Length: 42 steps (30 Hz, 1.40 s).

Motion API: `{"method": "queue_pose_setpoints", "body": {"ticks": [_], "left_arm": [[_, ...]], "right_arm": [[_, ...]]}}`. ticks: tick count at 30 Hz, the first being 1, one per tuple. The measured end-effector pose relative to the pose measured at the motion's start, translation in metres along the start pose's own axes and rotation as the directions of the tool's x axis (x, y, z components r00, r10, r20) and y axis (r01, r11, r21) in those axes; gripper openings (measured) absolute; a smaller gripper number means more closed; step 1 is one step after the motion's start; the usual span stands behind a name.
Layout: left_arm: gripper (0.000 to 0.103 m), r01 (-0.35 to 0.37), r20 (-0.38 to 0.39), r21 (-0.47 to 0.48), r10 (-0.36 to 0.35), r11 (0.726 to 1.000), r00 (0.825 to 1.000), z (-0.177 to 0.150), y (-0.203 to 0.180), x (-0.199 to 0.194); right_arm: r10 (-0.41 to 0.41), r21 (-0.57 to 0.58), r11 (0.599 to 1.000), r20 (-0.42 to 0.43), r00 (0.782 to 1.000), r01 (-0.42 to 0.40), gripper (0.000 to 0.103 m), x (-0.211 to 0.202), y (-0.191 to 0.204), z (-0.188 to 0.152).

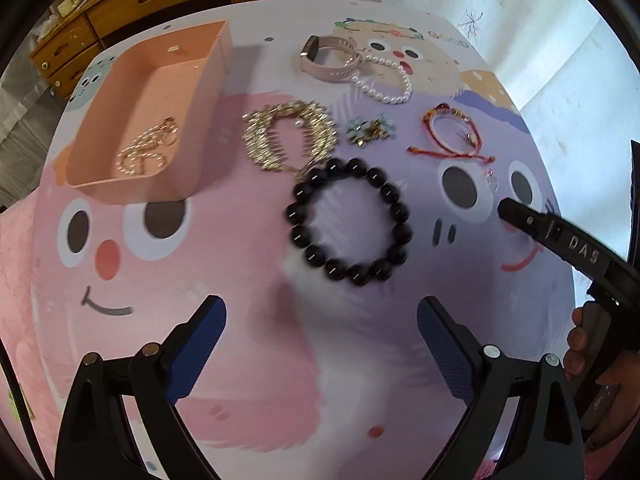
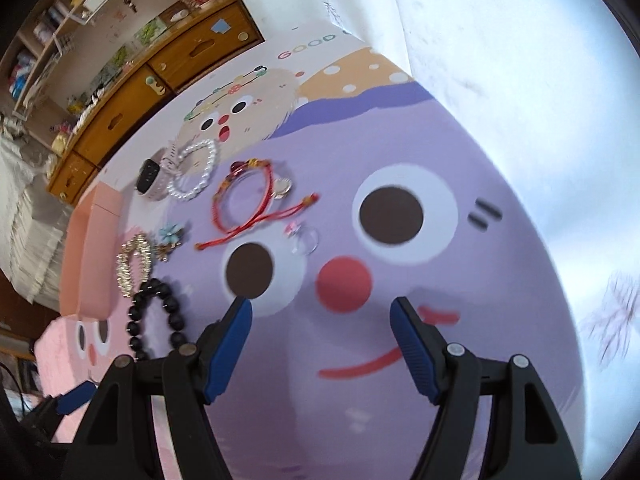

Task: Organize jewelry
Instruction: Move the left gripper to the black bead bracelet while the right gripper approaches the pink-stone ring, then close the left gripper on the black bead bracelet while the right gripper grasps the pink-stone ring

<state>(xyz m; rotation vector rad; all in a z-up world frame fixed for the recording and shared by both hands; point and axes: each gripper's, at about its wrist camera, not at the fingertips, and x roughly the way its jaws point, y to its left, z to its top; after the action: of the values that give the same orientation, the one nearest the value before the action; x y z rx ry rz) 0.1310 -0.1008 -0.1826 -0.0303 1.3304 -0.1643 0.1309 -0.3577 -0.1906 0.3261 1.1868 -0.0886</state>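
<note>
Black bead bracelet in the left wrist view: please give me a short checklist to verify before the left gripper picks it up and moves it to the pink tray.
1. Left gripper open, nothing between the fingers: ok.
2. Black bead bracelet lies flat, directly ahead of the fingers: ok.
3. Bracelet apart from the gold hair comb: cannot tell, their edges meet or overlap at the top.
4. Pink tray has bare floor beside the gold chain: ok.
5. Right gripper open and off to the side of the bracelet: ok.
</note>
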Motion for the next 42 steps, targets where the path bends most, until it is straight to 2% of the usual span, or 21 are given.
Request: {"method": "queue_pose_setpoints", "body": {"ticks": [8,11,13,16,18,20,22,23,25,27,30,32,33,38,42], "left_arm": [[0.095,-0.021,0.060,-0.063,0.025,0.998,0.998,0.013,-0.015,0.022],[0.095,-0.033,0.097,-0.097,0.043,0.995,0.994,0.016,-0.014,0.025],[0.095,-0.054,0.148,-0.147,0.076,0.988,0.986,0.017,-0.009,0.021],[0.095,-0.058,0.173,-0.202,0.094,0.978,0.980,0.019,0.001,0.020],[0.088,-0.075,0.174,-0.219,0.115,0.973,0.978,0.022,0.006,0.023],[0.071,-0.094,0.168,-0.233,0.135,0.968,0.976,0.024,0.010,0.025],[0.062,-0.090,0.157,-0.247,0.131,0.965,0.979,0.025,0.014,0.028],[0.058,-0.078,0.153,-0.252,0.120,0.965,0.981,0.026,0.015,0.030],[0.056,-0.054,0.147,-0.260,0.095,0.964,0.985,0.027,0.016,0.034],[0.049,-0.058,0.142,-0.266,0.099,0.962,0.985,0.025,0.016,0.036],[0.029,-0.093,0.147,-0.238,0.131,0.967,0.980,0.025,0.013,0.036],[0.014,-0.119,0.149,-0.222,0.154,0.968,0.977,0.026,0.012,0.037],[0.013,-0.117,0.152,-0.214,0.151,0.970,0.977,0.026,0.013,0.037],[0.013,-0.088,0.171,-0.208,0.125,0.974,0.977,0.023,0.017,0.033],[0.013,-0.080,0.212,-0.175,0.117,0.981,0.970,0.019,0.014,0.022]], "right_arm": [[-0.033,-0.218,0.975,0.023,0.999,0.038,0.072,0.011,0.011,0.013],[-0.047,-0.323,0.944,0.057,0.997,0.063,0.072,0.013,0.020,0.013],[-0.051,-0.374,0.924,0.076,0.996,0.076,0.071,0.015,0.026,0.015],[-0.051,-0.435,0.896,0.089,0.995,0.085,0.063,0.018,0.032,0.015],[-0.045,-0.458,0.886,0.085,0.995,0.079,0.058,0.021,0.034,0.016],[-0.040,-0.466,0.882,0.080,0.996,0.073,0.053,0.025,0.036,0.016],[-0.037,-0.475,0.876,0.094,0.995,0.078,0.049,0.025,0.038,0.017],[-0.033,-0.478,0.875,0.096,0.995,0.076,0.048,0.025,0.039,0.017],[-0.023,-0.491,0.868,0.102,0.994,0.071,0.048,0.026,0.040,0.017],[-0.017,-0.498,0.865,0.104,0.994,0.066,0.045,0.026,0.040,0.018],[0.000,-0.521,0.852,0.110,0.994,0.057,0.025,0.025,0.042,0.016],[0.012,-0.539,0.841,0.107,0.994,0.048,0.018,0.026,0.045,0.015],[0.012,-0.545,0.837,0.106,0.994,0.048,0.015,0.026,0.046,0.014],[0.013,-0.526,0.850,0.094,0.995,0.038,0.015,0.027,0.046,0.017],[0.018,-0.519,0.854,0.087,0.996,0.030,0.015,0.025,0.046,0.016]]}}
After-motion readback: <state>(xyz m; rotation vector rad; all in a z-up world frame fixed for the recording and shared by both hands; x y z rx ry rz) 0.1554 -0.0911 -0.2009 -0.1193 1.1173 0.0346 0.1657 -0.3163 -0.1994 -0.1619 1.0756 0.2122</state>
